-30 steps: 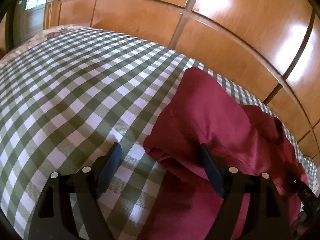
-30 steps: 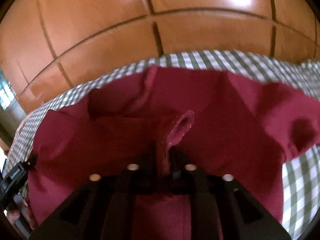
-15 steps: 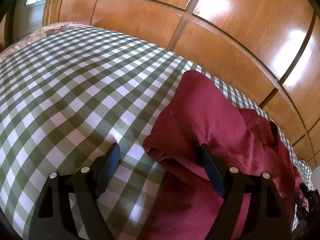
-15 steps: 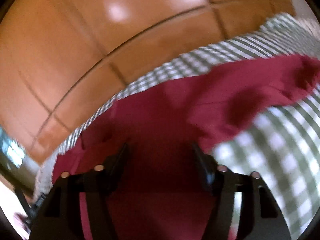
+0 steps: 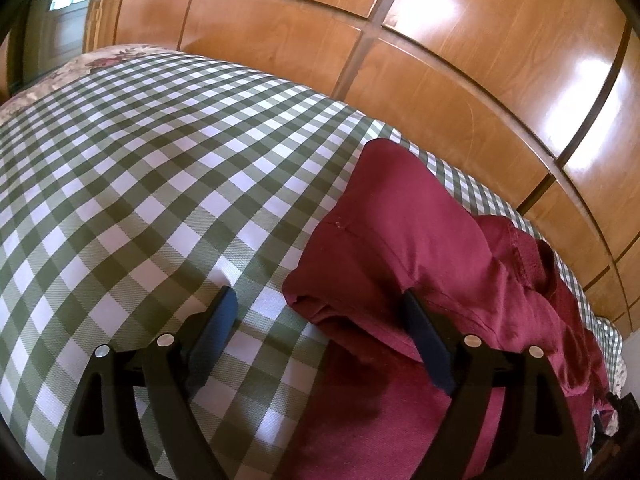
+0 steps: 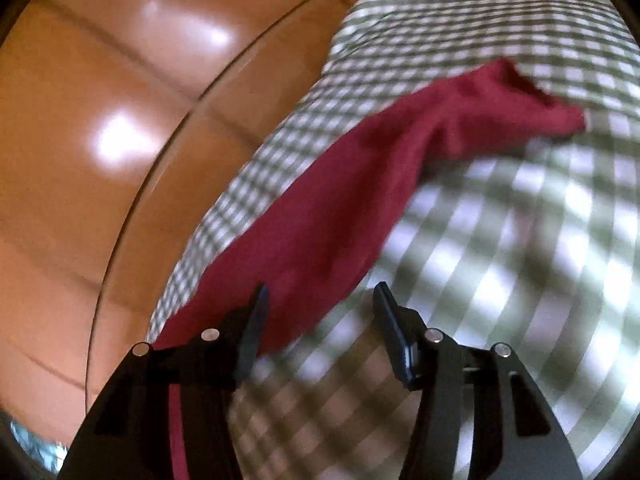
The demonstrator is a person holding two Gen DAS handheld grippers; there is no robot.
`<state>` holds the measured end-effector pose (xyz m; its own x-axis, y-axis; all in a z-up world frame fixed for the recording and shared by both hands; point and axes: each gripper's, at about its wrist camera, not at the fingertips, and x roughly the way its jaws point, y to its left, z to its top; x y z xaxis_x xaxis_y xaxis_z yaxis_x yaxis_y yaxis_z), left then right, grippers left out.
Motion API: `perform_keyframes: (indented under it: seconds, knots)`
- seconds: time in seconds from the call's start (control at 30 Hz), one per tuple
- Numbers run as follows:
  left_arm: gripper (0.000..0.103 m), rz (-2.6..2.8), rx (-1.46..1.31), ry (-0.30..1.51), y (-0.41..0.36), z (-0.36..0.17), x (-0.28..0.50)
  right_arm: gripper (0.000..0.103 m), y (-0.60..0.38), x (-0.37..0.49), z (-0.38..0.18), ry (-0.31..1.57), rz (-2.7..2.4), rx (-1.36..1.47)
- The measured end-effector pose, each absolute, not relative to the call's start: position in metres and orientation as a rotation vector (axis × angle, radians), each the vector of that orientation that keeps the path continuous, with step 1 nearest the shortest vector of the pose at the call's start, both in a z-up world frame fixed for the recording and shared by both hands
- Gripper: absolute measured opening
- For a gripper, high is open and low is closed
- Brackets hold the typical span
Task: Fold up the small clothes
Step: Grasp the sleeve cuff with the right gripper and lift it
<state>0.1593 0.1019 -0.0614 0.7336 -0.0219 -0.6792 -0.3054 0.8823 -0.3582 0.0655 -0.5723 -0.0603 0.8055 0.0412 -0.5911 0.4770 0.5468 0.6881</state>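
Left wrist: left gripper [image 5: 316, 312] angled down, fingers wide, straddling garment [image 5: 420, 256] edge.

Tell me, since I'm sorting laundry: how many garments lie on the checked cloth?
1: a dark red garment lying along the checked cloth near the wooden panels. Others may lie out of view.
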Motion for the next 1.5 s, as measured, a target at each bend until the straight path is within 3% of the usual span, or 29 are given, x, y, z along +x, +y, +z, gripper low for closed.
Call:
perform_keyframes:
  seconds: [0.33, 0.43, 0.5, 0.57, 0.93, 1.5]
  knots:
    - [0.086, 0.157, -0.470, 0.741, 0.101, -0.063, 0.160, 0.047, -0.653, 0.070, -0.073, 0.525, -0.384, 1.129]
    - [0.087, 0.157, -0.471, 0.741, 0.100, -0.063, 0.161, 0.029, -0.664, 0.070, -0.077, 0.524, -0.411, 1.178]
    - [0.087, 0.156, -0.472, 0.741, 0.099, -0.063, 0.161, 0.012, -0.673, 0.073, -0.082, 0.535, -0.424, 1.211]
    - [0.088, 0.153, -0.473, 0.741, 0.100, -0.064, 0.162, 0.007, -0.675, 0.073, -0.084, 0.555, -0.426, 1.218]
    - [0.088, 0.148, -0.476, 0.740, 0.099, -0.064, 0.163, 0.008, -0.630, 0.087, -0.017, 0.518, -0.348, 0.909]
    - [0.088, 0.144, -0.488, 0.736, 0.100, -0.063, 0.163, 0.008, -0.414, 0.132, 0.050, 0.562, 0.059, 0.421]
